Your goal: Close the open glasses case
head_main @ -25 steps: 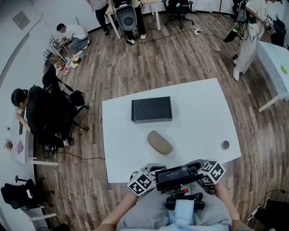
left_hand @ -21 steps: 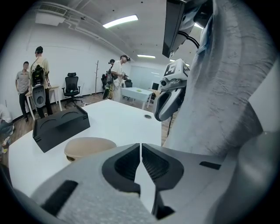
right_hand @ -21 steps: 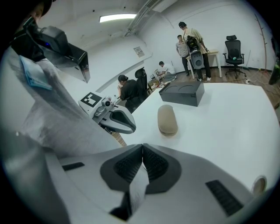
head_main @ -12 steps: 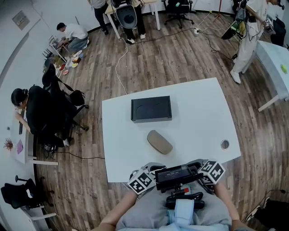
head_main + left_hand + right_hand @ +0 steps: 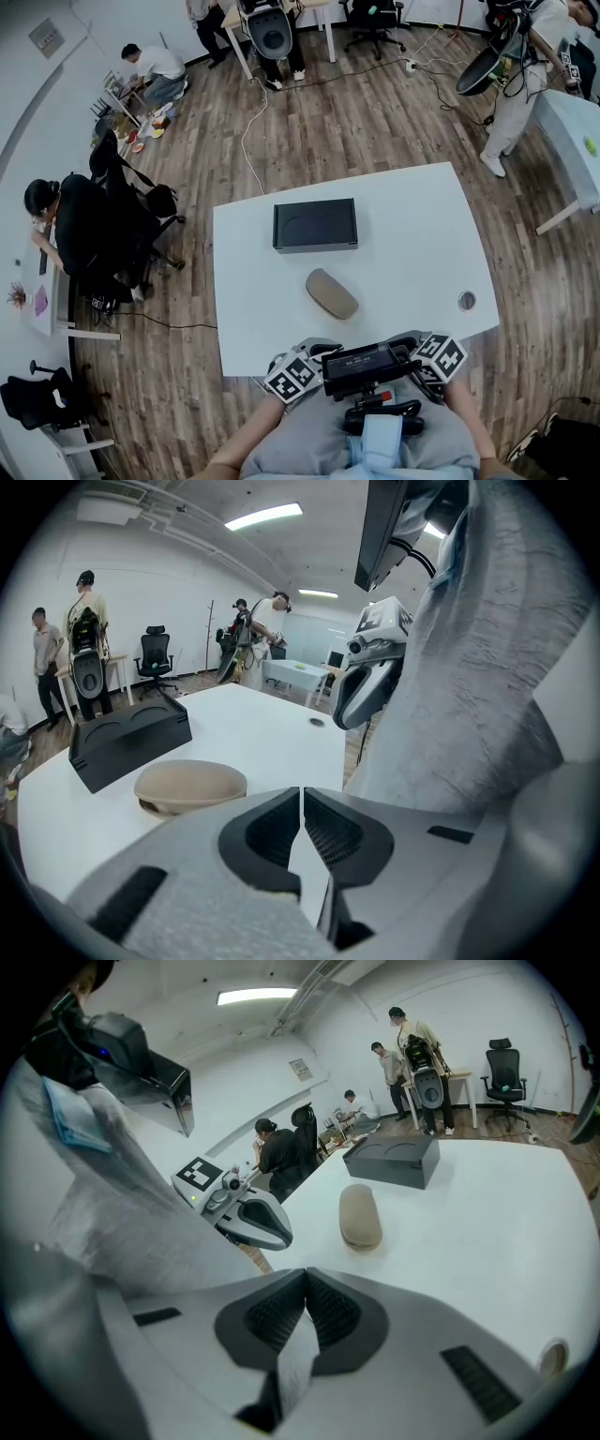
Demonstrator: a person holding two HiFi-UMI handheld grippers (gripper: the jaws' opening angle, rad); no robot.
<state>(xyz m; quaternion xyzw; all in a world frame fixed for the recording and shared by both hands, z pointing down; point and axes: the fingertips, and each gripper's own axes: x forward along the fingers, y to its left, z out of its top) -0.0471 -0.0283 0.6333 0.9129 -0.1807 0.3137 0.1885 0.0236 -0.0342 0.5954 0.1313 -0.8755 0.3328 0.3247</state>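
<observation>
Glasses case (image 5: 331,294) lies mid-table (image 5: 412,234), ahead of both grippers, its long axis slanting from far-left to near-right, lid seemingly almost down. Left gripper (image 5: 301,801) and right gripper (image 5: 306,1284) hover at the near edge, fingers closed on nothing; the left looks slightly nearer.

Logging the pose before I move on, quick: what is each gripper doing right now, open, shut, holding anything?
Left gripper: shut, nothing between its jaws.
Right gripper: shut, nothing between its jaws.
</observation>
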